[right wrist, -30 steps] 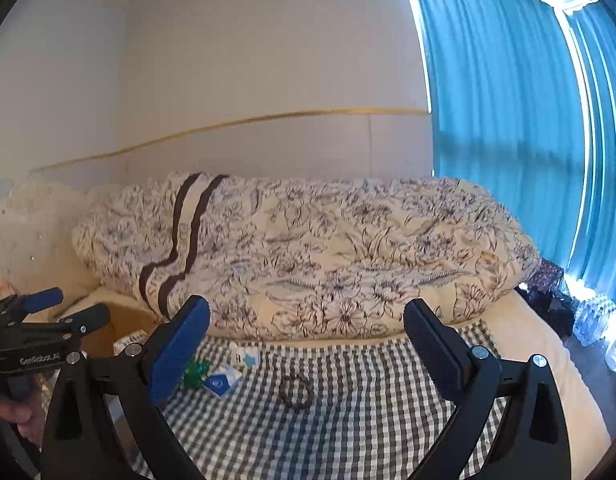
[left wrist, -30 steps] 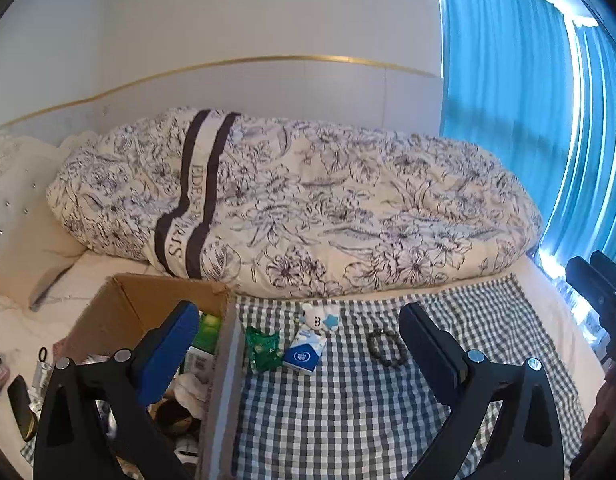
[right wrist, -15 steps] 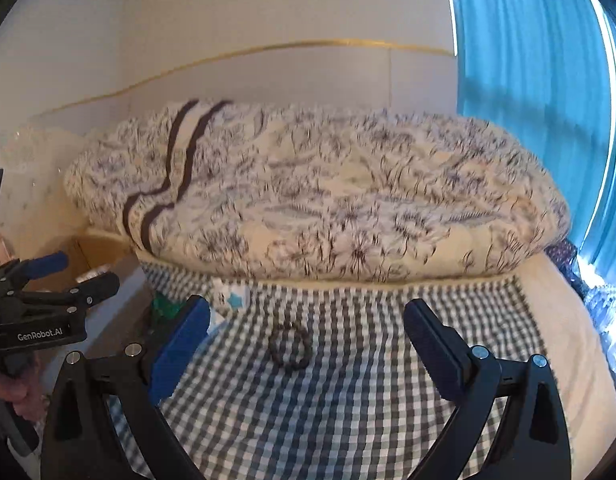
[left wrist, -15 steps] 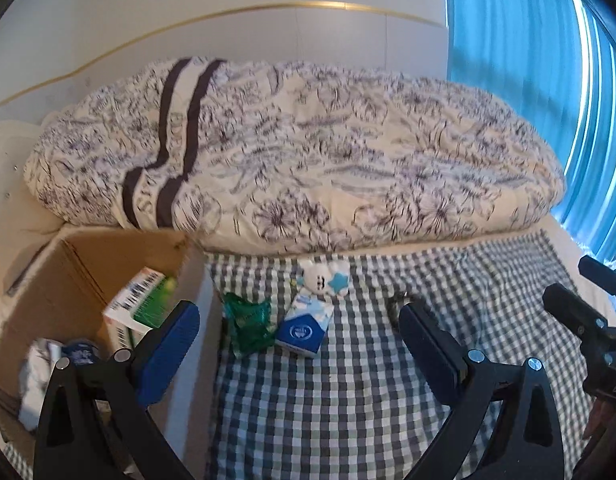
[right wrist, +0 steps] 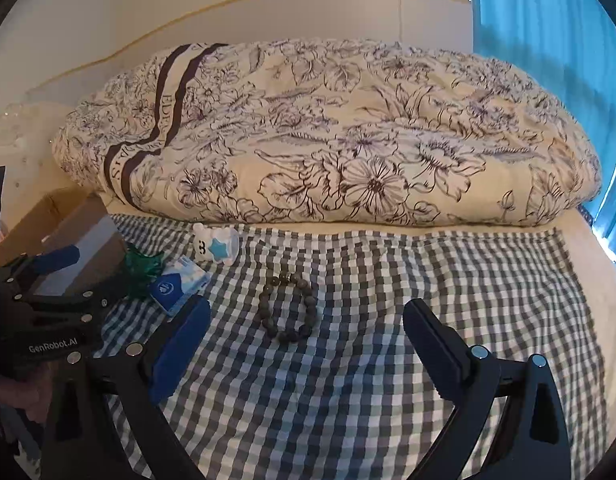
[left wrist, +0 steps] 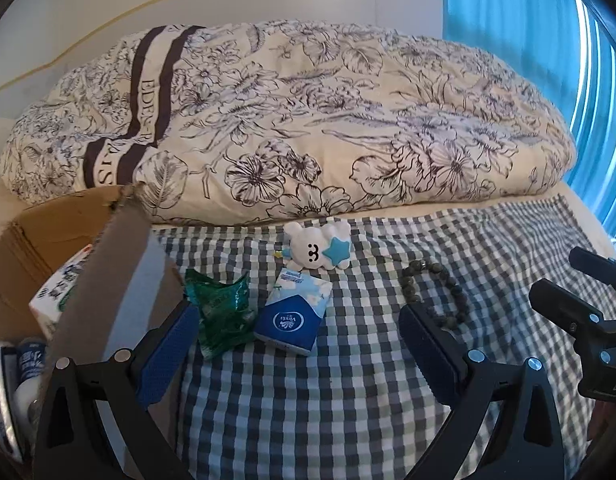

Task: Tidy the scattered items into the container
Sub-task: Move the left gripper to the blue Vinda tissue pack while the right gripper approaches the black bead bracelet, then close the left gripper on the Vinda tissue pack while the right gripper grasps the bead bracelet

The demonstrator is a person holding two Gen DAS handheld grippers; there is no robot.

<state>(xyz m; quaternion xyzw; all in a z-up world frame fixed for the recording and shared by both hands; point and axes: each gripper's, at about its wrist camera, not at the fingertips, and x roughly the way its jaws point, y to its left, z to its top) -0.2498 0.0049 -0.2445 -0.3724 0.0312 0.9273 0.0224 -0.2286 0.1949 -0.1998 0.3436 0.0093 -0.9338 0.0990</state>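
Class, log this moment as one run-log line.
left gripper: open, above tissue pack | right gripper: open, over bead bracelet | cardboard box: partly filled

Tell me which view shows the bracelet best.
The right wrist view. There the bracelet lies whole and unobstructed on the checked cloth, ahead of the open right tongs. In the left wrist view the bracelet sits off to the right, and one finger of the left tongs hides its near edge.

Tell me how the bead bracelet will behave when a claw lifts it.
The bracelet is a loop of separate round beads, so it will probably sag and dangle, not stay round. Beads look smooth and may slip from flat pads. Lying flat on the checked cloth, it seems unlikely to roll.
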